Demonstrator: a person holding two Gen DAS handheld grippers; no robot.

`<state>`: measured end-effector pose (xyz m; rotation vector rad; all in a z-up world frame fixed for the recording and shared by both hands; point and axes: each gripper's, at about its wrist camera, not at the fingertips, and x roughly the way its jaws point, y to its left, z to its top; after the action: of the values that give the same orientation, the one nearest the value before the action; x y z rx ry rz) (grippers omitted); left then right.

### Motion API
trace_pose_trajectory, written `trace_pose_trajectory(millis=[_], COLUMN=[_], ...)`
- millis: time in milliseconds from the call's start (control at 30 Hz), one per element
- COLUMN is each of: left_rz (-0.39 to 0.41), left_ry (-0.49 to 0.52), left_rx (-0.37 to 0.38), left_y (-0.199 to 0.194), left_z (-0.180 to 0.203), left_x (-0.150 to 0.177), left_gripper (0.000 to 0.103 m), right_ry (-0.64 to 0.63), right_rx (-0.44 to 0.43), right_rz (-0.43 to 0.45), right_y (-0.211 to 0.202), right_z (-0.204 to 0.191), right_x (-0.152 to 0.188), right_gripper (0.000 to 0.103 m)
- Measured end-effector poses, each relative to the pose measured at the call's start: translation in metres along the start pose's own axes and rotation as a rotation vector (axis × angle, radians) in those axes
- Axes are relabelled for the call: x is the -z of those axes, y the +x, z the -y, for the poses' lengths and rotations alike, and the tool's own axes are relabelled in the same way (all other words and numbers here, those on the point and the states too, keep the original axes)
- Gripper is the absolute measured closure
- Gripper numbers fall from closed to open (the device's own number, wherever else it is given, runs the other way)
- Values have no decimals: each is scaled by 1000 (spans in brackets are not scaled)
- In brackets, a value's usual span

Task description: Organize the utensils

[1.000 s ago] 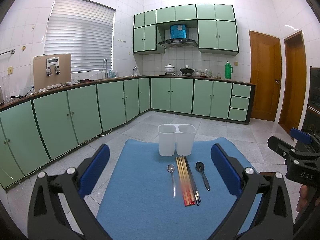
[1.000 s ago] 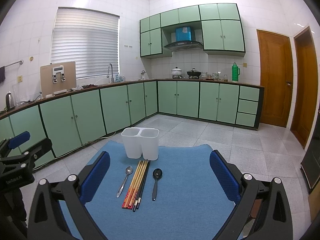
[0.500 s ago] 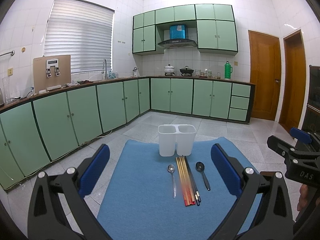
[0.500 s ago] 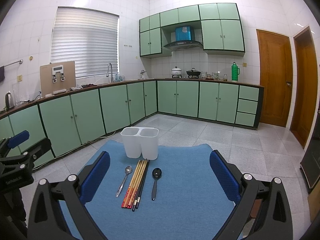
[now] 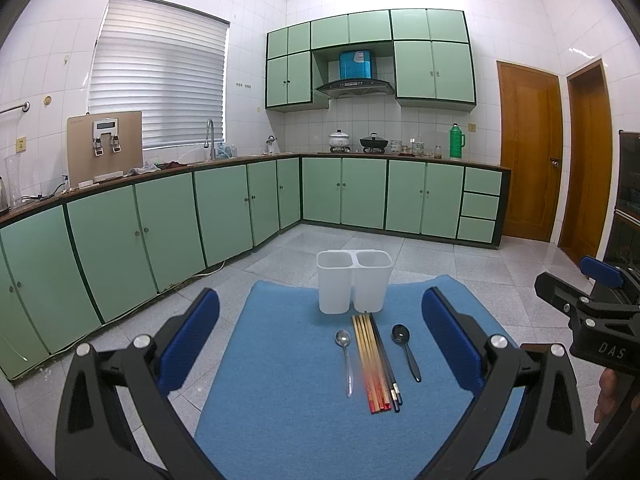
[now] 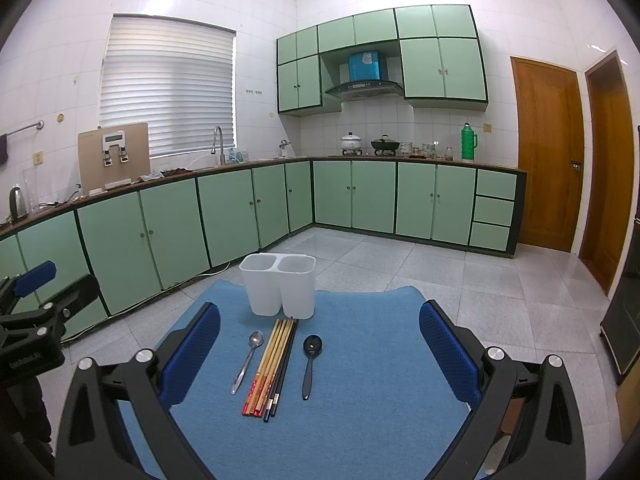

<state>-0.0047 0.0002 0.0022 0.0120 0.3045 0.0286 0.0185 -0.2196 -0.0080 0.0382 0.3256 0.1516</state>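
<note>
- Nothing is picked up yet, so your step, as I judge it, is the first reach: choose one utensil and bring one gripper down to it.
- Your left gripper (image 5: 320,340) hangs above the mat (image 5: 280,420) with its fingers (image 5: 190,338) wide apart and empty; your right gripper (image 6: 320,340) is the same, fingers (image 6: 448,350) spread and holding nothing.
- The holder (image 5: 354,286), white with two cups, stands upright at the far end of the mat. Both cups look empty.
- Just in front of it lie the chopsticks (image 5: 376,360), bundled side by side, tips nearly touching the holder's base.
- The steel spoon (image 5: 346,356) lies just left of the bundle, the black spoon (image 5: 406,350) just right, both bowl-end toward the holder.
- Start with a spoon: each lies apart from the bundle, so the fingers can straddle its handle without disturbing the rest.
- Come down with the fingers across the handle, near the middle, and close gently; a thin handle on soft cloth may slip.
- The chopsticks lie tight together; expect to take several at once or to nudge one free.
- Tip each piece upright before lowering it, and keep clear of the holder's rim, since a light holder may topple.
- Writing: "DAS" shows on the right gripper's body in the left view; a faint word on the left gripper's body in the right view is too blurred to read.
</note>
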Motion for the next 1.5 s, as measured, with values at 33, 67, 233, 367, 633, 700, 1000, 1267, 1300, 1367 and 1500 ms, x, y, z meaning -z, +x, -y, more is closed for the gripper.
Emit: trace_pose_trajectory(millis=[33,67,233,367,633,700,1000,1267,1300,1367,1500], left_rz=[-1,-1,-2,-2,-2,-3,-12,-72,-89,-147,-289], left_ry=[0,0,2,2,3,2,1,-5,-9,-26,-29], left_rx=[1,1,1,0,-1,-1,-5,-17,-18,-25,-58], left_y=[0,0,0,-1,-1,0,6,31,38,61,117], left_z=[0,0,0,-1,-1,-1,-1,-6,-7,-15,-28], left_x=[0,0,0,0,0,0,2,7,8,13,28], left_gripper=[5,5,5,5,5,5,5,5,5,5,5], right_ry=[0,0,0,2,3,3,5,9,11,18,22], right_rx=[0,0,0,0,2,2,6,24,28,36,68], right_rz=[-1,0,0,-3,-4,-4,-14,-71,-89,-133,-244], right_y=[0,0,0,0,1,1,7,31,38,56,108], right_z=[0,0,1,2,3,2,4,7,7,10,15], right_x=[0,0,0,1,2,2,5,13,15,19,33], right_gripper=[6,6,6,6,6,6,6,6,6,6,6])
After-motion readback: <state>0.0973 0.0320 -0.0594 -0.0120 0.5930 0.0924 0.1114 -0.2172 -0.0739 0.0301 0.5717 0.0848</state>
